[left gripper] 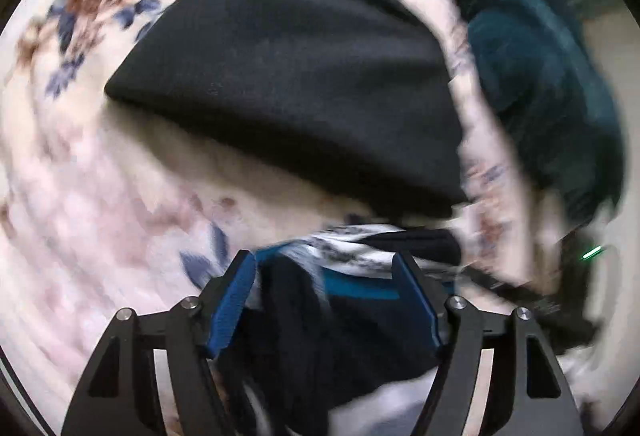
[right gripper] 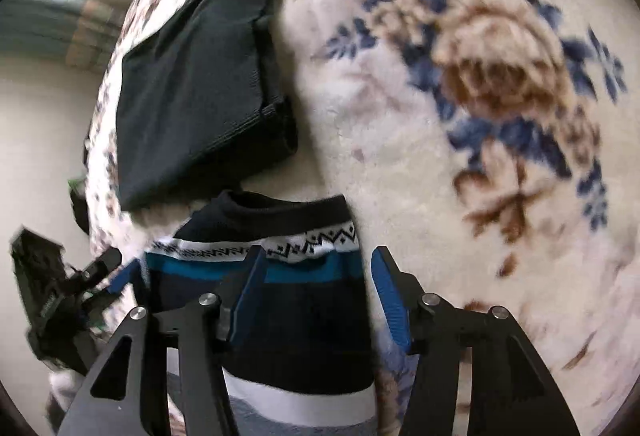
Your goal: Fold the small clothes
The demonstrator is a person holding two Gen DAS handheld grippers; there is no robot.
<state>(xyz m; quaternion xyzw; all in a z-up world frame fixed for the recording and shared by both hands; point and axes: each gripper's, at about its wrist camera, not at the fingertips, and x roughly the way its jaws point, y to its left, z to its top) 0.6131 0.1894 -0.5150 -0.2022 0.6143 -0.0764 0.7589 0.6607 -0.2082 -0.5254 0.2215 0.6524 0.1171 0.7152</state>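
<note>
Item: patterned sock (right gripper: 272,276), navy with teal and white bands, on the floral blanket (right gripper: 460,164). We find it at lower centre of both views. We see the right tool (right gripper: 316,268) with jaws apart, the left finger lying over the sock and the right finger beside its edge. In the left view, the left tool (left gripper: 324,268) stands open with the sock (left gripper: 320,308) bunched between the blue pads; we cannot tell whether they touch it. A folded black garment (right gripper: 192,88) lies just above. No writing readable. Both views are blurred; the sock's lower end is cut off.
</note>
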